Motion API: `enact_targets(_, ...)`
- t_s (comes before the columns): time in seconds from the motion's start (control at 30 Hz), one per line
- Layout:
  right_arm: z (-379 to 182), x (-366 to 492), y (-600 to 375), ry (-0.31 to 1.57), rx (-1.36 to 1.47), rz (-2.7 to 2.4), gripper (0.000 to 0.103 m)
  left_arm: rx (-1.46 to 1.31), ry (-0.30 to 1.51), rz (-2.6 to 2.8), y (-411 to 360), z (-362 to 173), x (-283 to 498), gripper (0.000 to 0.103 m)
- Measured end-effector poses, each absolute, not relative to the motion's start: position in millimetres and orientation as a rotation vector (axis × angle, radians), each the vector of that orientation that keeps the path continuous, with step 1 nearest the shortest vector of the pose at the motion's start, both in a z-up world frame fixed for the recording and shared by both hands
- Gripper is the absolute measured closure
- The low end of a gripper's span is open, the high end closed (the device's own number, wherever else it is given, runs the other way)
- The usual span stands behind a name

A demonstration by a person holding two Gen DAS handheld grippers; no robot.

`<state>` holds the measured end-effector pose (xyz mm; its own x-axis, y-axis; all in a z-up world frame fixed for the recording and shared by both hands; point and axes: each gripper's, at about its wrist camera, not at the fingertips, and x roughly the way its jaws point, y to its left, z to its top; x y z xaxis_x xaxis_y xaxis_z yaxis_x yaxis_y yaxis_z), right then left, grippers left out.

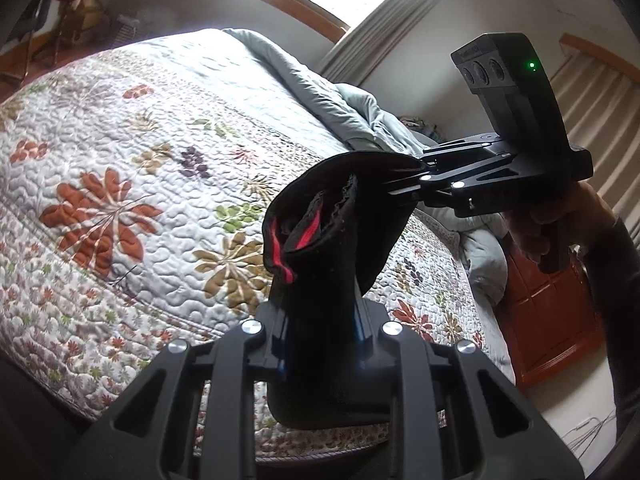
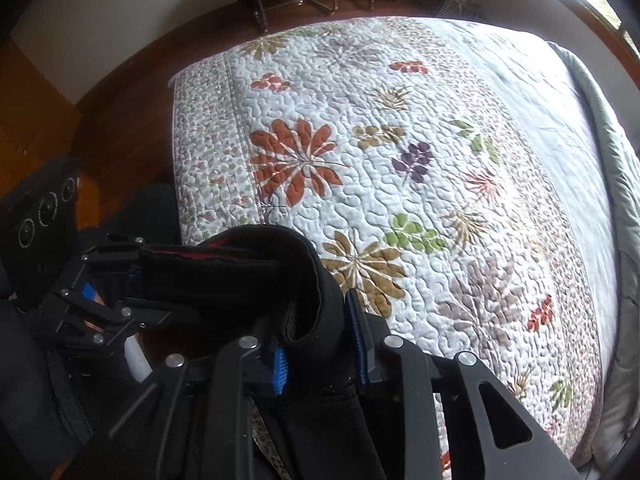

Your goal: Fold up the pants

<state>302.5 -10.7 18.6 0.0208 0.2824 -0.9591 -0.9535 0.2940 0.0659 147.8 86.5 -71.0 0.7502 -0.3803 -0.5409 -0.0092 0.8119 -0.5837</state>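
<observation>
The black pants [image 1: 320,280] with red inner trim hang bunched between both grippers, above the near edge of the bed. My left gripper [image 1: 320,332] is shut on one part of the pants' edge. My right gripper [image 1: 404,184] comes in from the right and is shut on the other end of that edge. In the right wrist view the pants [image 2: 248,276] stretch from my right gripper [image 2: 320,344] to my left gripper [image 2: 136,280], which is at the left. The rest of the pants hangs down out of sight.
The bed is covered by a white quilt with leaf prints [image 1: 120,168], also seen in the right wrist view [image 2: 400,160]. A grey duvet [image 1: 320,92] lies crumpled along its far side. A wooden floor [image 2: 132,120] and chair legs [image 2: 260,4] lie beyond the bed's end.
</observation>
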Motion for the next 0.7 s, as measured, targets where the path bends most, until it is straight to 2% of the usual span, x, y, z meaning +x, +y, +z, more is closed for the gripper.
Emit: enact_targets(0.7, 49, 294, -95, 1.087, -0.704, 0.972, 0.080, -0.462, 0.684, -0.334, 14, -36, 152, 0.081)
